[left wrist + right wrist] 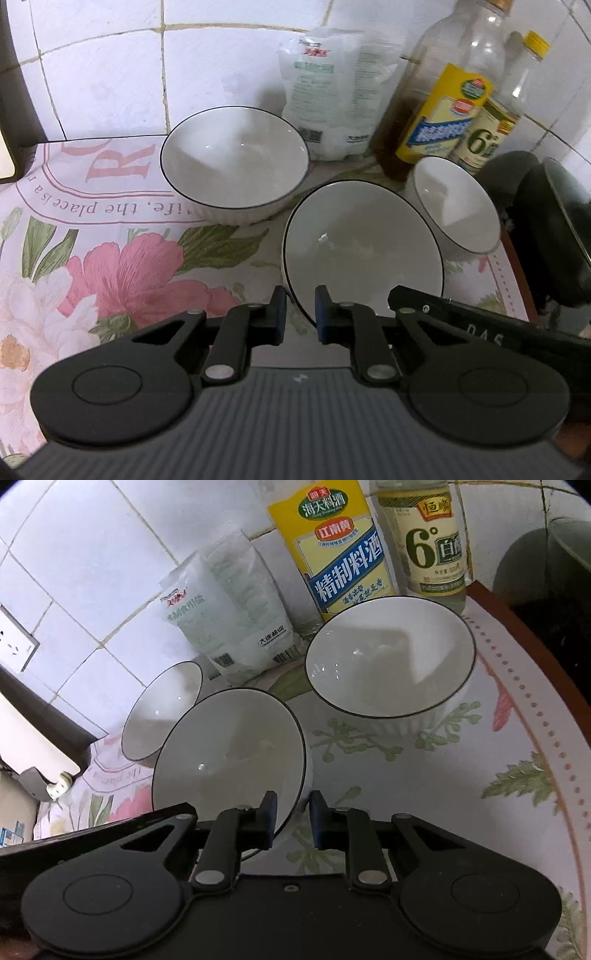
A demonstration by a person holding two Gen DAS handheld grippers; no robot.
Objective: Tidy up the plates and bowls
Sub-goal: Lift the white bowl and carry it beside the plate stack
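Note:
Three white bowls with thin black rims stand on a floral tablecloth (122, 273). The middle bowl (362, 247) (229, 757) is tilted, and both grippers are on it. My left gripper (300, 317) is shut on its near left rim, which passes between the blue pads. My right gripper (292, 819) is shut on its near right rim in the same way. A second bowl (236, 162) (162, 709) stands upright to the left, close to the tiled wall. The third bowl (454, 210) (388, 657) stands to the right, in front of the bottles.
Against the tiled wall stand a white salt bag (328, 92) (229, 620), a yellow-labelled cooking wine bottle (447, 103) (340, 554) and a vinegar bottle (432, 550). A dark pot (546, 229) sits beyond the table's right edge. A wall socket (14, 642) is at far left.

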